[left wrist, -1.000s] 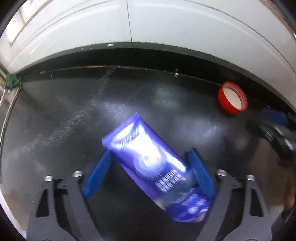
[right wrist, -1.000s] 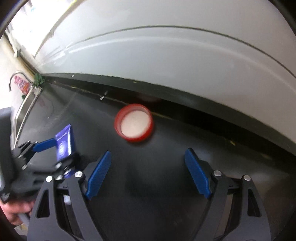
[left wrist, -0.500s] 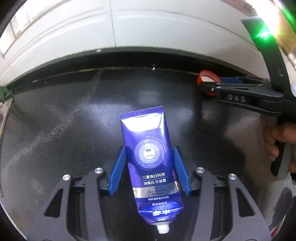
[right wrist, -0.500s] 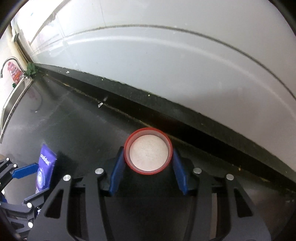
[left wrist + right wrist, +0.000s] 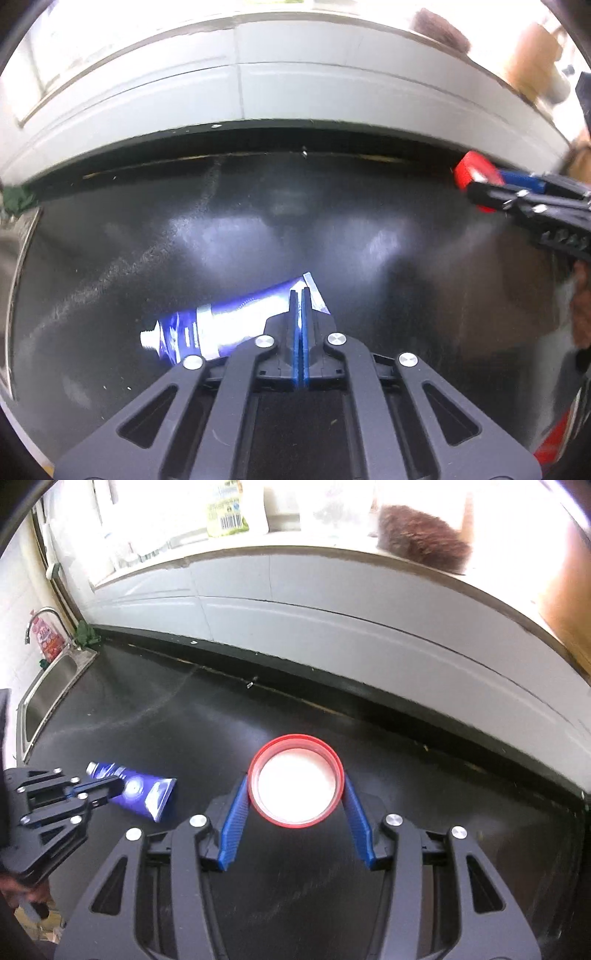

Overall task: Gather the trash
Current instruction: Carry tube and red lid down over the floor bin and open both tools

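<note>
One black tabletop (image 5: 155, 731). Two grippers: left gripper (image 5: 300, 295), at 6 o'clock in its view, pinches the flat end of one blue tube (image 5: 221, 325), print unreadable; right gripper (image 5: 294, 794) clamps one red lid (image 5: 294, 786), 6 o'clock.

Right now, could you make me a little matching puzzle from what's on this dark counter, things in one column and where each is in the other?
Things
1. red lid
2. blue toothpaste tube
3. sink
4. green-labelled package

Places
A. up on the bright ledge above the white wall
B. pinched flat near its crimped end by the left gripper
C. at the counter's far left end
D. clamped between the right gripper's blue fingers

Pairs: 1-D, 2-B, 3-C, 4-A
</note>
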Motion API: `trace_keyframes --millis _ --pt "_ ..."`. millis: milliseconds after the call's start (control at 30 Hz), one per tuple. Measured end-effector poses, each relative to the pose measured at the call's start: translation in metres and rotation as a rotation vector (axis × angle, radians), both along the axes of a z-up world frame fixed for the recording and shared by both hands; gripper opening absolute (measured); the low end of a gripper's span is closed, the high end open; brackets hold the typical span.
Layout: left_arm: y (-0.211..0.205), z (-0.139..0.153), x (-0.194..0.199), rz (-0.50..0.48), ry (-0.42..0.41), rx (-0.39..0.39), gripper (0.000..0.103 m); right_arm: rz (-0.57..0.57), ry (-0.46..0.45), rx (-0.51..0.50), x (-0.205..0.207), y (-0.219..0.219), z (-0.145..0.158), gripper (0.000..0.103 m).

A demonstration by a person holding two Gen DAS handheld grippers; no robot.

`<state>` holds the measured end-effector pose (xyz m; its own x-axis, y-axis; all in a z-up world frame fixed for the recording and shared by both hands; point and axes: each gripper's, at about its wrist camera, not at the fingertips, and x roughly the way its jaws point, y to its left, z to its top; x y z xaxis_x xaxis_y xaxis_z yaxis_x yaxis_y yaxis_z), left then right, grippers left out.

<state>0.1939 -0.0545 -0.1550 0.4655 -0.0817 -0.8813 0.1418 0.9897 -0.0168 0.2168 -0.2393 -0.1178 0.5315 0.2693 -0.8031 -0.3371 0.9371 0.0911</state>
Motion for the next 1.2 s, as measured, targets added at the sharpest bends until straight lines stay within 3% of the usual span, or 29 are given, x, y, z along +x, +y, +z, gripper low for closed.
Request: trace_keyframes --millis 33,67,100,133,167,333,567,633,700,767,833,967,1200 --pt "0.002 -0.002 -0.002 -0.033 0.009 0.005 0.021 -0.011 0.008 0.010 -0.007 -0.003 0.001 0.049" --pt "0.006 -0.004 -0.005 -0.086 0.013 0.021 0.061 -0.020 0.012 0.017 -0.012 -0.007 0.003 0.050" --pt "0.010 -0.003 -0.008 -0.120 -0.002 0.045 0.081 -0.024 0.010 0.016 -0.020 -0.010 0.005 0.050" --pt "0.017 0.000 -0.012 -0.154 -0.034 0.069 0.092 -0.025 0.010 0.011 -0.027 -0.014 0.005 0.050" --pt "0.025 0.003 -0.015 -0.206 -0.072 0.089 0.092 -0.030 0.008 -0.002 -0.038 -0.017 0.005 0.050" --pt "0.056 -0.011 -0.004 -0.497 0.006 0.146 0.092 -0.084 0.023 -0.035 -0.071 -0.030 0.002 0.050" --pt "0.060 -0.051 0.016 -0.719 0.083 0.175 0.092 -0.182 0.061 -0.044 -0.114 -0.045 0.000 0.050" --pt "0.057 -0.051 0.020 -0.758 0.058 0.152 0.092 -0.190 0.064 -0.045 -0.123 -0.045 0.000 0.050" --pt "0.054 -0.052 0.021 -0.758 0.076 0.131 0.088 -0.201 0.064 -0.044 -0.129 -0.046 0.002 0.050" --pt "0.052 -0.049 0.023 -0.721 0.089 0.098 0.065 -0.206 0.060 -0.038 -0.131 -0.043 0.004 0.050" --pt "0.045 -0.046 0.016 -0.691 0.086 0.113 0.053 -0.206 0.052 -0.021 -0.128 -0.035 0.007 0.050" --pt "0.031 -0.043 -0.009 -0.608 0.085 0.130 0.050 -0.192 0.035 0.010 -0.124 -0.024 0.015 0.050" --pt "0.029 -0.015 -0.044 -0.344 0.060 0.085 0.050 -0.141 0.009 0.045 -0.113 -0.001 0.027 0.050"
